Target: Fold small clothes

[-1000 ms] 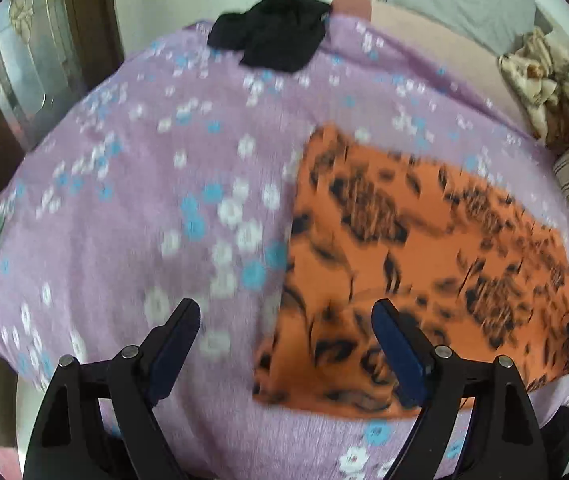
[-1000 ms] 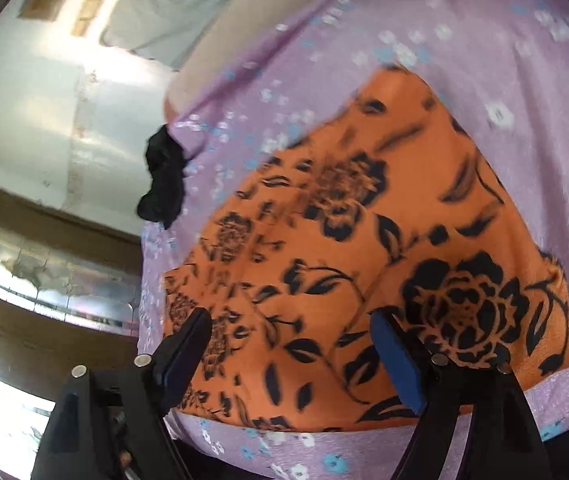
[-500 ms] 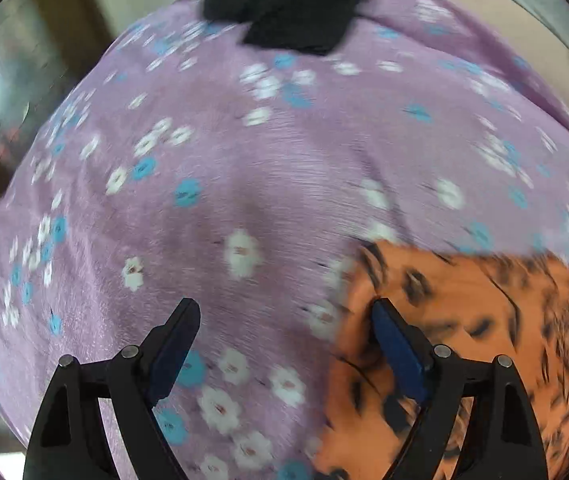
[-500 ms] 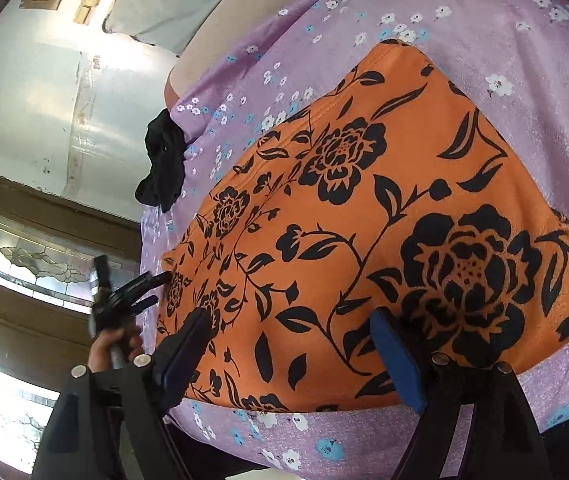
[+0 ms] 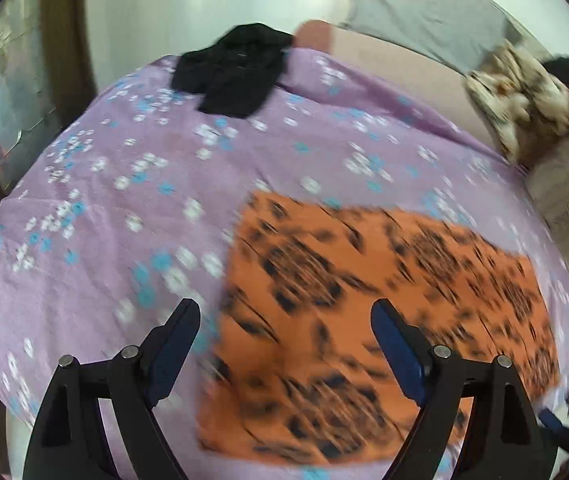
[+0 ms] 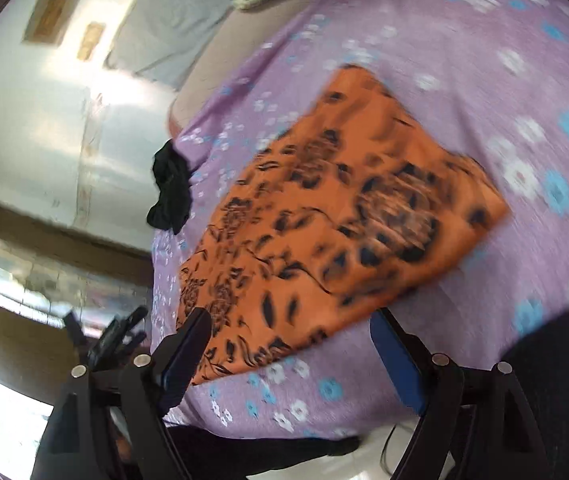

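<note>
- Hovering wide and empty, the left tongs (image 5: pixel 284 344) sit above the near left edge of the orange floral cloth (image 5: pixel 384 300); half a second ago they looked further up the bed.
- The right tongs (image 6: pixel 288 344), wide and empty too, now straddle its near edge.
- The cloth lies flat on the lilac flowered bedsheet (image 5: pixel 124 184), apparently ready for another fold.
- Far off, a black garment (image 5: pixel 240 72) waits.

Readable text, labels, brands, numbers, signs: none that I can make out in either wrist view; both feeds are motion-blurred.
</note>
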